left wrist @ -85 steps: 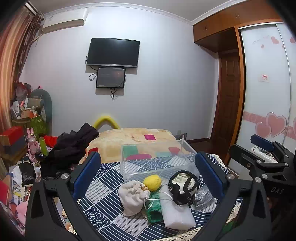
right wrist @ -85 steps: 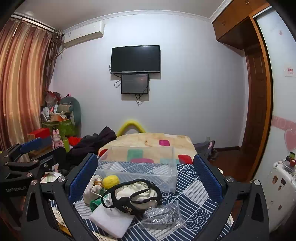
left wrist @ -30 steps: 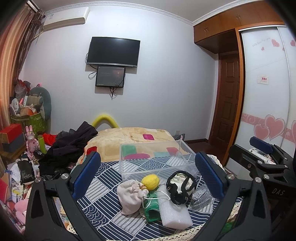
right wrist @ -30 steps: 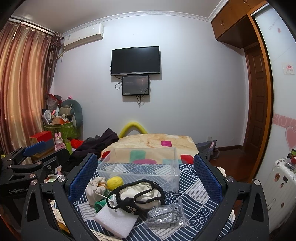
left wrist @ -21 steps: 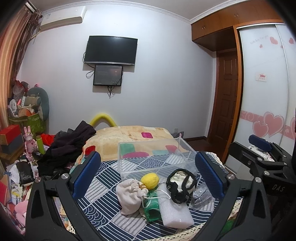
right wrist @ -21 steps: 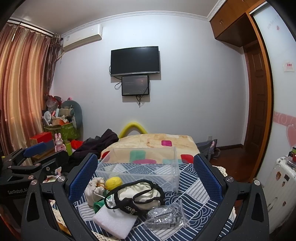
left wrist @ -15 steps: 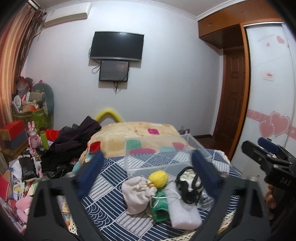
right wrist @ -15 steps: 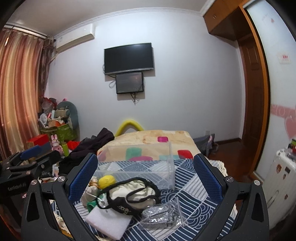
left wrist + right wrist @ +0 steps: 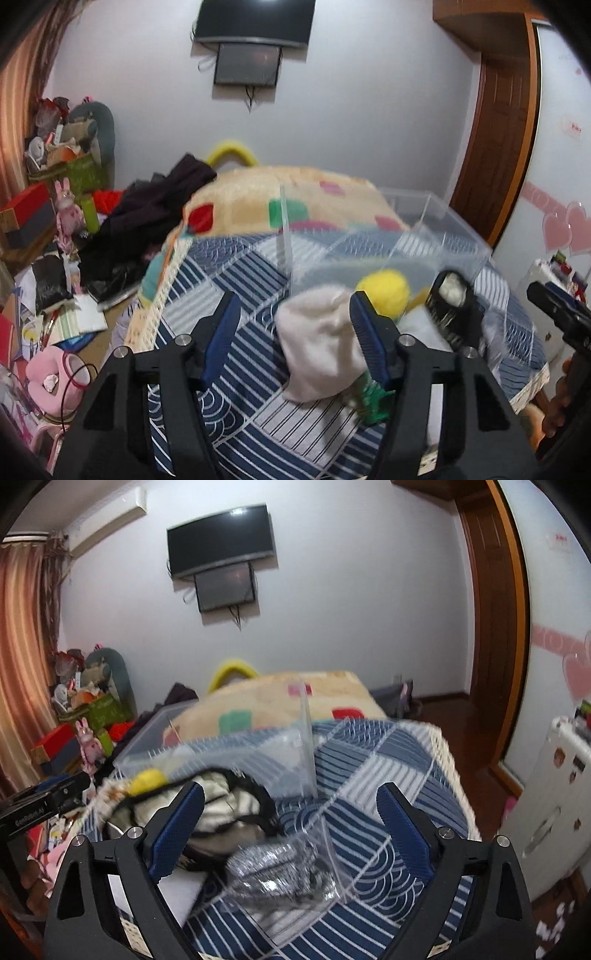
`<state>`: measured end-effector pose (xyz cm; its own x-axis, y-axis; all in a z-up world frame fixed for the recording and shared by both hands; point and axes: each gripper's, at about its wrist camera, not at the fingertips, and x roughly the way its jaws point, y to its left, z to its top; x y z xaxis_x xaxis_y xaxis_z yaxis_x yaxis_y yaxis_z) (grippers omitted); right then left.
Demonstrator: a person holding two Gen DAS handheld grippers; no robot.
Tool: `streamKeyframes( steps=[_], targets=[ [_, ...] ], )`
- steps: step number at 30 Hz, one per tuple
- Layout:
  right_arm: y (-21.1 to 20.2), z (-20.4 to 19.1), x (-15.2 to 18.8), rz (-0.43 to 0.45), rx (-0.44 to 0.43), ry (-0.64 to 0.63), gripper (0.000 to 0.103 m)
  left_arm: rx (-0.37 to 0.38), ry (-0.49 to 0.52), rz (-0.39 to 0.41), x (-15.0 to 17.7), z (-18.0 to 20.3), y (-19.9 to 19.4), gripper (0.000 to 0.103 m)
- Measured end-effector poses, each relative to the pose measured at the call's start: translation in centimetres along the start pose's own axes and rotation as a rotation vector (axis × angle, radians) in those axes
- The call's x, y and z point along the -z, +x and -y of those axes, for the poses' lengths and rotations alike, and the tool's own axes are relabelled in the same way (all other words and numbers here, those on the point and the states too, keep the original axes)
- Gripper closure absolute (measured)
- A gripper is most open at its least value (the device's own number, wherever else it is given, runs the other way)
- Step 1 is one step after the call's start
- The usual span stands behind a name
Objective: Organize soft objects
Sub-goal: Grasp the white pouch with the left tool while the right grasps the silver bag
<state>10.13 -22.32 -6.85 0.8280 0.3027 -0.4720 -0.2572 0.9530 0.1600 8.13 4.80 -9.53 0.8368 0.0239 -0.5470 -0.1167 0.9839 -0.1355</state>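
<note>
Table (image 9: pixel 236 280): one clear bin (image 9: pixel 424 236), two grippers (apparently open).

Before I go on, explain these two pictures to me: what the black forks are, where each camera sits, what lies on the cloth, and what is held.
The black forks are hand-held grippers, one per hand; no robot arm. Each picture comes from a camera on a gripper, looking along its blue-padded fingers. The left gripper is open near a white pouch, holding nothing. The right gripper is open over a clear bag, also empty. On the blue cloth lie a yellow ball, a black-strapped item, a green thing and a clear box. The pictures are blurred.
</note>
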Motion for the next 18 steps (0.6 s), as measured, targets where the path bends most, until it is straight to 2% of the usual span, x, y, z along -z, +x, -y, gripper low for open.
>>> streamKeyframes(
  steps=[3, 7, 12, 14, 17, 18],
  targets=[
    [0.7, 0.5, 0.8, -0.063, 0.011, 0.005, 0.009, 0.043, 0.002, -0.056, 0.9, -0.1, 1.3, 0.042],
    [1.8, 0.4, 1.7, -0.148, 0.001, 0.008, 0.009, 0.06, 0.0, -0.115, 1.6, 0.2, 3.0, 0.04],
    [2.9, 0.2, 2.7, -0.213, 0.012, -0.01, 0.009, 0.104, -0.056, -0.186, 2.5, 0.0, 5.1, 0.027],
    [3.4, 0.5, 2.7, -0.229, 0.007, -0.004, 0.01, 0.104, -0.076, -0.218, 2.6, 0.1, 6.0, 0.025],
    [3.8, 0.6, 3.1, -0.253, -0.01, 0.004, 0.022, 0.129, -0.093, -0.243, 2.9, 0.2, 6.8, 0.027],
    [3.9, 0.6, 3.1, -0.263, -0.021, 0.003, 0.025, 0.14, -0.094, -0.246, 3.0, 0.3, 6.9, 0.033]
  ],
)
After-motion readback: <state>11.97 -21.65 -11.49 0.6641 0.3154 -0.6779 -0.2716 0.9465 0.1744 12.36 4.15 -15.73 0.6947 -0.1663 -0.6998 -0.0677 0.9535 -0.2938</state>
